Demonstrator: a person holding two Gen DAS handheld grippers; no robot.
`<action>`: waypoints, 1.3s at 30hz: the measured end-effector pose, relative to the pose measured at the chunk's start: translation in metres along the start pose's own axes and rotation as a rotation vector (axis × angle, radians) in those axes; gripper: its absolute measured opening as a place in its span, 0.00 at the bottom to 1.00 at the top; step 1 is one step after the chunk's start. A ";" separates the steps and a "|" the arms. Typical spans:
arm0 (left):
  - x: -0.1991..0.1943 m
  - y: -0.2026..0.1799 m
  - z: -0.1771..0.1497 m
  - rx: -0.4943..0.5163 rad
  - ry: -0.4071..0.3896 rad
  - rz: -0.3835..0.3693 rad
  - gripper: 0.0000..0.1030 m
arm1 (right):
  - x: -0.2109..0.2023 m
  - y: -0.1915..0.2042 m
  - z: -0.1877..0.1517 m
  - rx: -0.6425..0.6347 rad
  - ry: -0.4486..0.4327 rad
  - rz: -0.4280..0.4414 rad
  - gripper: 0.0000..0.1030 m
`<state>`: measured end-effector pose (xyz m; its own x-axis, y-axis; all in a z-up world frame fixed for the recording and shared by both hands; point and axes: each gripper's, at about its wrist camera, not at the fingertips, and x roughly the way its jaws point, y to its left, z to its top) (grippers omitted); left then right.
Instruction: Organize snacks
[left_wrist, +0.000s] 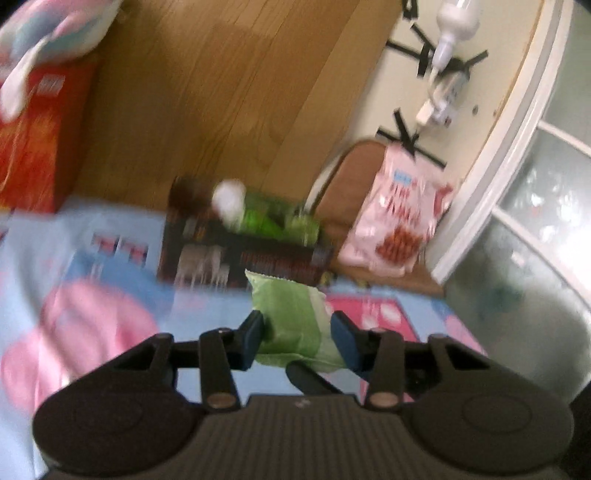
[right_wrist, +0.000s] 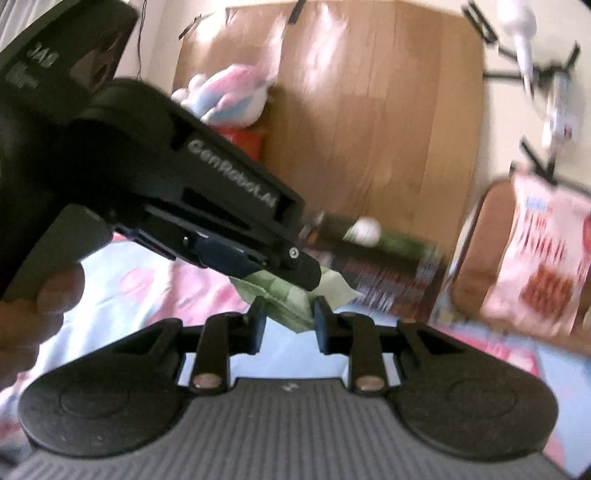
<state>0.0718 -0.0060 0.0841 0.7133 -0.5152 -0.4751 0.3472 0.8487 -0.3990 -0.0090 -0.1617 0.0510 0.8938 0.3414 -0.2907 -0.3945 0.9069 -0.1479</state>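
A small green snack packet (left_wrist: 295, 325) sits between the fingers of my left gripper (left_wrist: 297, 332), which close on its sides above the blue and pink sheet (left_wrist: 92, 277). In the right wrist view the same green packet (right_wrist: 291, 299) lies between the fingers of my right gripper (right_wrist: 290, 317), with the left gripper's body (right_wrist: 192, 192) crossing from the upper left and one of its fingers on the packet. Both views are blurred. A dark box with green and white print (left_wrist: 236, 236) stands behind, and a pink snack bag (left_wrist: 399, 214) leans on a brown chair seat (left_wrist: 354, 173).
A red box (left_wrist: 33, 147) with a pastel plush toy (left_wrist: 55, 33) on it stands at the left by the wooden wall panel (left_wrist: 221, 92). A white bottle (left_wrist: 454, 26) is taped to the cream wall. A glass door (left_wrist: 535, 221) is on the right.
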 end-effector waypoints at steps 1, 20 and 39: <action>0.007 -0.001 0.011 0.010 -0.017 0.002 0.39 | 0.008 -0.006 0.006 -0.010 -0.016 -0.012 0.29; 0.129 0.046 0.079 -0.036 -0.034 0.242 0.52 | 0.144 -0.080 0.028 0.156 0.002 0.022 0.48; 0.003 -0.020 -0.050 0.130 -0.019 0.348 1.00 | 0.008 -0.072 -0.059 0.638 0.222 -0.114 0.62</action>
<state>0.0365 -0.0301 0.0515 0.8130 -0.1921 -0.5497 0.1556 0.9814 -0.1128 0.0136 -0.2390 0.0034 0.8307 0.2386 -0.5030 -0.0375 0.9254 0.3771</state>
